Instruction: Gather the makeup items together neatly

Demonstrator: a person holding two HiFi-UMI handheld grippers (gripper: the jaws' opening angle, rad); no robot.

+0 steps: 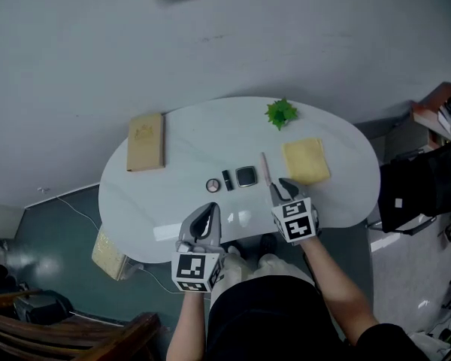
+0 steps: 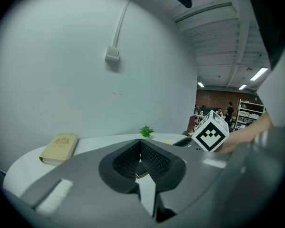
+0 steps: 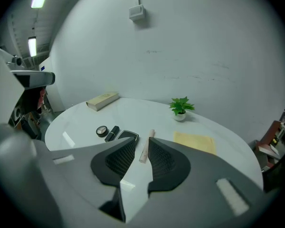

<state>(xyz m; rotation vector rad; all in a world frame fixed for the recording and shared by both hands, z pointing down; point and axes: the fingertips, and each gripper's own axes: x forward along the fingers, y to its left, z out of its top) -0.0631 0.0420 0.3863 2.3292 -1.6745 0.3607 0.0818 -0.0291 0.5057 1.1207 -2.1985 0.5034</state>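
White gloss covers the oval desk (image 1: 195, 126), so expect small items to skid if you nudge them instead of lifting them. The makeup lies in a loose row near the front middle of the desk: a round compact (image 1: 213, 185), a black lipstick (image 1: 227, 180) just beside it, a square compact (image 1: 246, 176) next, and a pale slim tube (image 1: 266, 170) lying lengthwise at the right end, near a yellow cloth (image 1: 307, 160). The tube is probably the main risk: it appears round, and a glancing touch from one pad could roll it toward the cloth or the front edge. A descent that is off-centre could also strike the square compact and scatter the row you are trying to tidy. Keep well clear of the potted plant (image 1: 281, 113) and the book (image 1: 146, 141); both sit well apart from the makeup. Left tongs (image 1: 208, 207) are clenched on nothing, held low over the front edge and aimed only slightly downward across the desk. Right tongs (image 1: 282, 183) stand slightly parted and empty, tilted more steeply down, with the tube visible on the desk beyond the gap, not gripped. Both forearms reach in from the front, side by side.
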